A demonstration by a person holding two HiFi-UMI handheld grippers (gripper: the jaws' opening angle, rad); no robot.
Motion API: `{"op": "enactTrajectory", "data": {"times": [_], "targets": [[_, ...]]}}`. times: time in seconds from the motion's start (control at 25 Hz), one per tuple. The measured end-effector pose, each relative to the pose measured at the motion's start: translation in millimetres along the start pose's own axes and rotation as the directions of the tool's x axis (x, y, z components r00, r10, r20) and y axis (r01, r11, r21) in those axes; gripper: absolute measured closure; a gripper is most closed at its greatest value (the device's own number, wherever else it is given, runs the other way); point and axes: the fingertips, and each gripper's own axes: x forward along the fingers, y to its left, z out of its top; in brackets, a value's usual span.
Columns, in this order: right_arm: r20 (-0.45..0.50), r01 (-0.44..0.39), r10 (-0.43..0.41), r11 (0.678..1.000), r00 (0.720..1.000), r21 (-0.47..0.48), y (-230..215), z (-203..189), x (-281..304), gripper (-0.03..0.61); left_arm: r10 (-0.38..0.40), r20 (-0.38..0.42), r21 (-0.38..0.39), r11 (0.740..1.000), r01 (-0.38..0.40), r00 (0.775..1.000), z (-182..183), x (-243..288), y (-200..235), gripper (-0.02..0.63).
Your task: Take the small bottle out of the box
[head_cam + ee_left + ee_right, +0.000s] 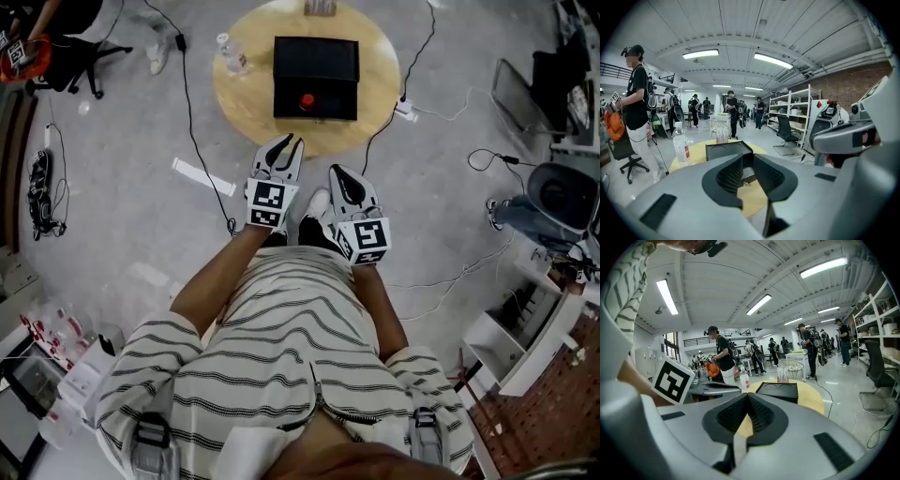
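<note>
A black box (316,77) lies open on the round wooden table (244,108). Inside it, near its front edge, shows the red cap of the small bottle (307,100). Both grippers hang over the floor short of the table, side by side. My left gripper (287,142) points at the box, its jaws a little apart with nothing between them; through the gap I see the box (727,151) and the tabletop. My right gripper (334,171) sits slightly nearer to me, its tips touching and empty. The box (779,391) shows above its jaws.
A clear water bottle (232,54) stands on the table left of the box, also seen as the water bottle (681,143). A small rack (320,7) stands at the table's far edge. Cables and a power strip (405,111) lie around the table. Several people stand beyond it.
</note>
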Motion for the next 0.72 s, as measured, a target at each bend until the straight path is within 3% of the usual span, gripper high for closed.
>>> {"op": "enactTrajectory", "data": {"times": [0.72], "targets": [[-0.054, -0.013, 0.015, 0.999, 0.998, 0.041, -20, -20, 6, 0.56, 0.038, -0.072, -0.015, 0.999, -0.04, 0.997, -23, 61, 17, 0.477]]}}
